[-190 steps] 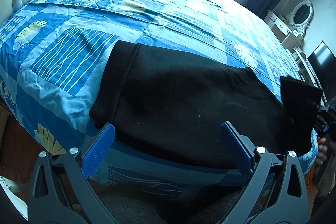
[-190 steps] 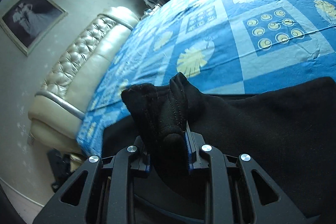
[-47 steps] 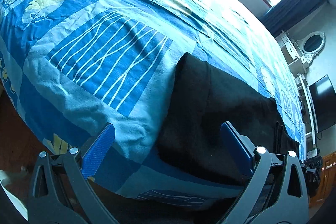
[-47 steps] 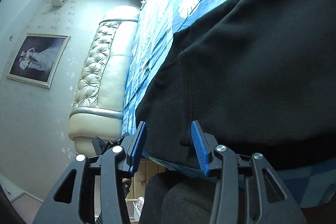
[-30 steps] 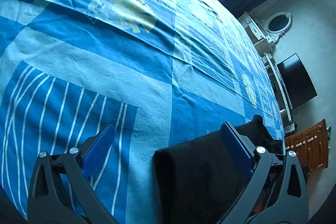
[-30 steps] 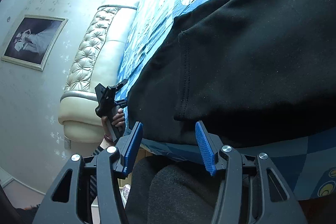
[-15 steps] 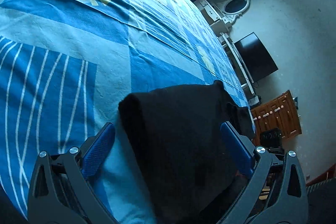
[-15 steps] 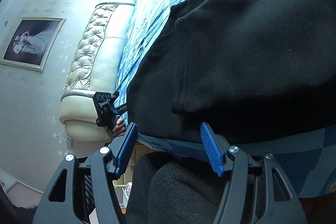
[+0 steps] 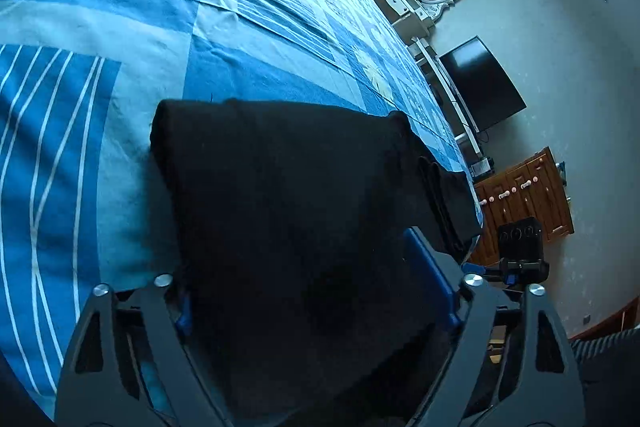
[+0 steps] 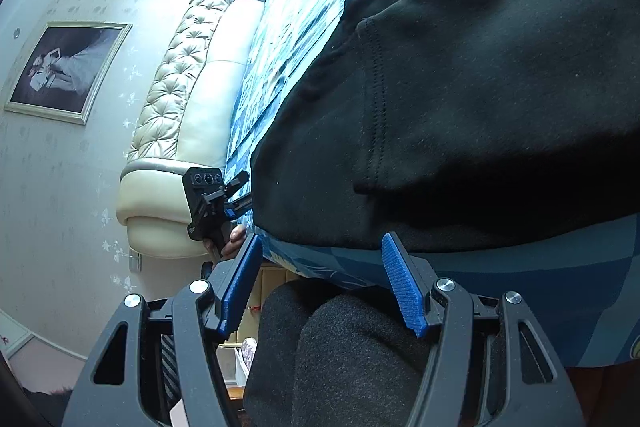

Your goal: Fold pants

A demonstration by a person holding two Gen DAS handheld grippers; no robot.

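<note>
Left wrist view, left gripper (image 9: 316, 287) agape, pads buried under pants (image 9: 288, 195), right gripper (image 10: 320, 279) spread.

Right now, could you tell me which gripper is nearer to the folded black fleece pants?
Left. The left gripper has its open fingers straddling the folded black fleece pants; the right gripper hangs open just off their edge, over the bed's side.

Black pants (image 9: 280, 195) – folded, apparently in several layers – flat at bed's near edge, stitched hem visible.
</note>
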